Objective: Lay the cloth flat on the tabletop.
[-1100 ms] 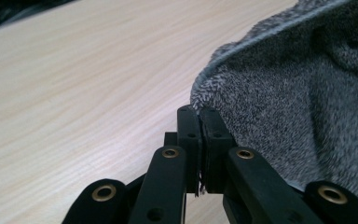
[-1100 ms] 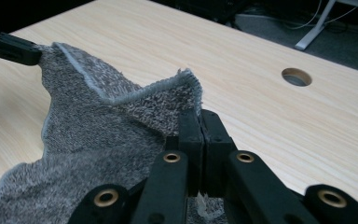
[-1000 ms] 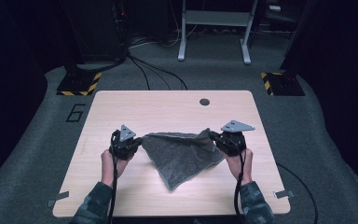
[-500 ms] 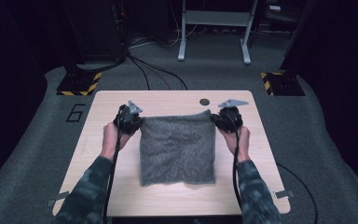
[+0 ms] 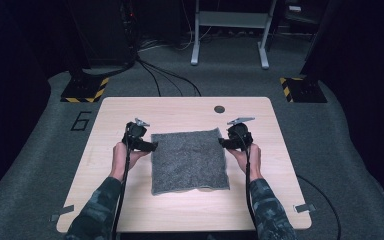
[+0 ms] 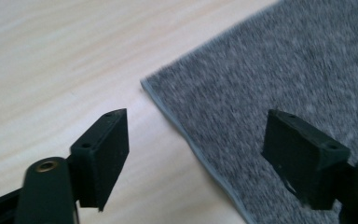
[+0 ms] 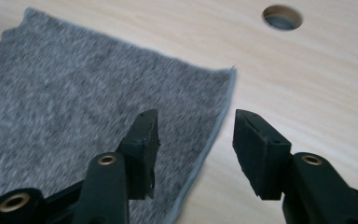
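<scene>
Grey towel (image 5: 190, 161) lies spread flat in the middle of the wooden table (image 5: 130, 210). Left gripper (image 5: 149, 147) sits at its far left corner, jaws wide apart and empty, straddling the hem. Right gripper (image 5: 223, 142) sits at the far right corner, jaws parted less widely, holding nothing. Round hole (image 5: 219, 109) lies beyond, near the table's far edge.

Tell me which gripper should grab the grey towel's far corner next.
Right, probably. The right gripper has its open jaws straddling the grey towel edge just below its far corner; the left gripper gapes wider and sits farther from its own corner.
</scene>
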### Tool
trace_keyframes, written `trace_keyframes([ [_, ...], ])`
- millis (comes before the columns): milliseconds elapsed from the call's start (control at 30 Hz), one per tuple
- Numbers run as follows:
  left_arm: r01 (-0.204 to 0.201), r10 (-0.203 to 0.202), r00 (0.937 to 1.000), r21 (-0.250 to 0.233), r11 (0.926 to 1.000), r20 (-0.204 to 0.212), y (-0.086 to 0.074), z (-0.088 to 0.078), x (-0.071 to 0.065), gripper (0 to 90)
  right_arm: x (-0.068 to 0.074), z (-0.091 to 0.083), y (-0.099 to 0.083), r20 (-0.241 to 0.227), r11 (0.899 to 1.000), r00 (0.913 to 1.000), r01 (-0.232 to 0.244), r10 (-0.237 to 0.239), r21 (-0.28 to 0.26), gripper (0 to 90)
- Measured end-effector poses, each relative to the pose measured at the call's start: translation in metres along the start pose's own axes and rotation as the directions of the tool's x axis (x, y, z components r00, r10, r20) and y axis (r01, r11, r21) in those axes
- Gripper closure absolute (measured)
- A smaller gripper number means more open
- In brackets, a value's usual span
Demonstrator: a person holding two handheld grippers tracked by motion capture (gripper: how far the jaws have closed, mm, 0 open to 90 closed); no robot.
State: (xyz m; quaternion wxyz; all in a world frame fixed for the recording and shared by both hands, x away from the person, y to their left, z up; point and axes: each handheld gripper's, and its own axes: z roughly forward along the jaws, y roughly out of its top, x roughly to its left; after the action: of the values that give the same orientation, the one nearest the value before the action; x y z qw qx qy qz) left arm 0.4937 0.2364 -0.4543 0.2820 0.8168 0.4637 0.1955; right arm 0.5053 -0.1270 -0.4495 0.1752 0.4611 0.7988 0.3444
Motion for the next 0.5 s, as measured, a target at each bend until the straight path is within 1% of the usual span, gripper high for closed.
trace_keyframes([
  [33, -0.003, 0.003, 1.0000, 0.003, 1.0000, 0.006, -0.004, 0.000, -0.002, 21.7, 0.002, 0.000, -0.004, -0.008, 1.000, 1.0000, -0.003, 0.003, 0.005, 46.2],
  [100, 0.003, -0.004, 0.9994, 0.004, 1.0000, 0.033, -0.011, 0.002, -0.006, 19.2, 0.004, 0.002, -0.010, -0.025, 1.000, 0.9997, 0.005, -0.005, 0.019, 39.8],
  [133, 0.010, -0.011, 0.9992, 0.005, 0.9999, 0.039, -0.014, 0.004, -0.008, 18.4, 0.005, 0.004, -0.013, -0.030, 1.000, 0.9996, 0.002, -0.001, 0.027, 37.1],
  [167, 0.010, -0.011, 0.9992, 0.005, 0.9999, 0.039, -0.014, 0.004, -0.008, 16.8, 0.005, 0.004, -0.013, -0.030, 1.000, 0.9996, 0.002, -0.001, 0.027, 37.1],
  [200, 0.014, -0.015, 0.9983, 0.014, 0.9998, 0.057, -0.019, 0.008, -0.011, 15.7, 0.007, 0.009, -0.019, -0.039, 0.999, 0.9992, 0.010, -0.008, 0.046, 31.2],
  [233, 0.017, -0.018, 0.9977, 0.013, 0.9998, 0.066, -0.021, 0.010, -0.013, 15.3, 0.009, 0.011, -0.020, -0.039, 0.999, 0.9992, 0.005, -0.003, 0.049, 29.4],
  [267, 0.017, -0.018, 0.9979, 0.014, 0.9998, 0.063, -0.023, 0.012, -0.015, 15.1, 0.009, 0.014, -0.022, -0.050, 0.998, 0.9987, 0.013, -0.011, 0.053, 27.5],
  [367, 0.007, -0.009, 0.9980, 0.027, 0.9996, 0.062, -0.025, 0.016, -0.018, 13.9, 0.014, 0.024, -0.027, -0.028, 0.996, 0.9990, 0.036, -0.033, 0.084, 18.6],
  [400, -0.002, -0.001, 0.9984, 0.039, 0.9992, 0.057, -0.026, 0.020, -0.020, 13.3, 0.016, 0.027, -0.028, -0.020, 0.994, 0.9987, 0.049, -0.047, 0.102, 14.5],
  [433, -0.005, 0.002, 0.9983, 0.048, 0.9988, 0.058, -0.026, 0.021, -0.020, 13.2, 0.019, 0.031, -0.029, -0.002, 0.993, 0.9986, 0.053, -0.053, 0.110, 13.1],
  [500, -0.010, 0.008, 0.9990, 0.052, 0.9986, 0.044, -0.027, 0.025, -0.022, 12.7, 0.023, 0.037, -0.029, 0.020, 0.990, 0.9974, 0.067, -0.070, 0.124, 8.4],
])
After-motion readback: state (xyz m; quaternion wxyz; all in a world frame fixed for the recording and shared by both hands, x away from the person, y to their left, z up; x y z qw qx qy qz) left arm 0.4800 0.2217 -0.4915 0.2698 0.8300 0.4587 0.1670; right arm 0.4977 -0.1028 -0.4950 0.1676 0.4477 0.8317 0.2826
